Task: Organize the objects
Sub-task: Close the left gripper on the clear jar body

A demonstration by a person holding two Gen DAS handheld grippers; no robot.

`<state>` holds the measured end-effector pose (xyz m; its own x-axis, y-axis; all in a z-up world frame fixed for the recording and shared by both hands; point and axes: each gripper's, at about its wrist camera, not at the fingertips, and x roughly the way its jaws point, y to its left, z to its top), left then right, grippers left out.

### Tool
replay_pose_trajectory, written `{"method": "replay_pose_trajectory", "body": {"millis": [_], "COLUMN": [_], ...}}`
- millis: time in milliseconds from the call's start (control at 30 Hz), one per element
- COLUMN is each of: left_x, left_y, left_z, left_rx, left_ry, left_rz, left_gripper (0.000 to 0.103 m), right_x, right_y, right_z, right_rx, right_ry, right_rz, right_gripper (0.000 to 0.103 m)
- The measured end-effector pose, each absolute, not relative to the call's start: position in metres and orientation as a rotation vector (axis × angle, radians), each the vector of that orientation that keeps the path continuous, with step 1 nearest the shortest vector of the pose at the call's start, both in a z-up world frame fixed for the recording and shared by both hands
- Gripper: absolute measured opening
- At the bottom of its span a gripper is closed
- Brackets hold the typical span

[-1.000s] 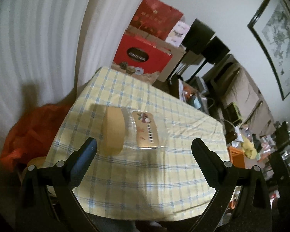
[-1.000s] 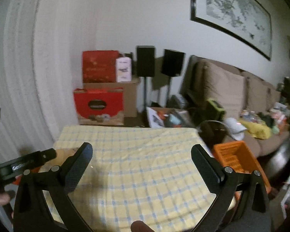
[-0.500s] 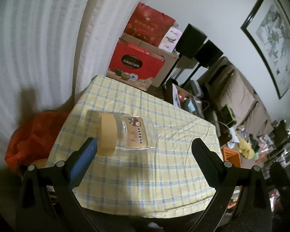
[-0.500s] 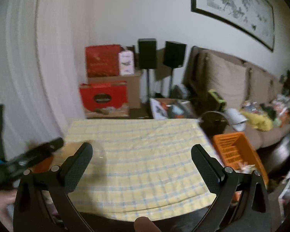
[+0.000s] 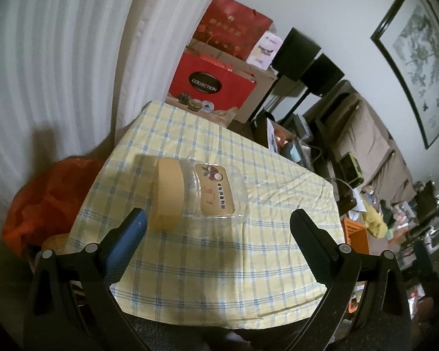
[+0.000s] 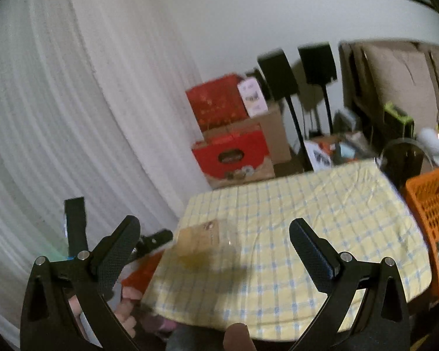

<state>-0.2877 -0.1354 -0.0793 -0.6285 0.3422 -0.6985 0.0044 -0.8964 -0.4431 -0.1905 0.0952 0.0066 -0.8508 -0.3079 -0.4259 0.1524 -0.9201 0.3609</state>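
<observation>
Checked tablecloth (image 5: 219, 263), clear jar (image 5: 202, 193) lying sideways, left gripper (image 5: 218, 222) spread wide above

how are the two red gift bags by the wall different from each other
The upper red bag stands on the cardboard box; the lower red bag stands on the floor in front of that box. The lower one carries a black oval reading COLLECTION above pictured treats; the upper one shows only a faint pattern. Both are red and upright.

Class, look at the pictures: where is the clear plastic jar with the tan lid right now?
In the left wrist view the jar lies on its side on the checked tablecloth, near its left edge, just ahead of the open left gripper.
</observation>
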Motion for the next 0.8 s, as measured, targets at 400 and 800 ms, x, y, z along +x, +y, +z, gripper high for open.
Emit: {"method": "replay_pose_trajectory", "body": {"millis": [400, 800], "left_x": [-0.308, -0.355], "left_y": [-0.168, -0.163], "left_z": [-0.108, -0.150], "left_rx": [-1.323, -1.493], "left_ry": [-0.690, -0.577], "left_rz": [2.642, 2.597], "left_gripper": [0.098, 0.097], "right_x": [-0.234, -0.322], "right_y": [0.071, 0.027], "right_z": [-0.063, -0.148], "right_rx": [0.731, 0.928], "right_ry": [0.024, 0.077], "right_rz": [-2.711, -2.399], "right_gripper": [0.103, 0.092]}}
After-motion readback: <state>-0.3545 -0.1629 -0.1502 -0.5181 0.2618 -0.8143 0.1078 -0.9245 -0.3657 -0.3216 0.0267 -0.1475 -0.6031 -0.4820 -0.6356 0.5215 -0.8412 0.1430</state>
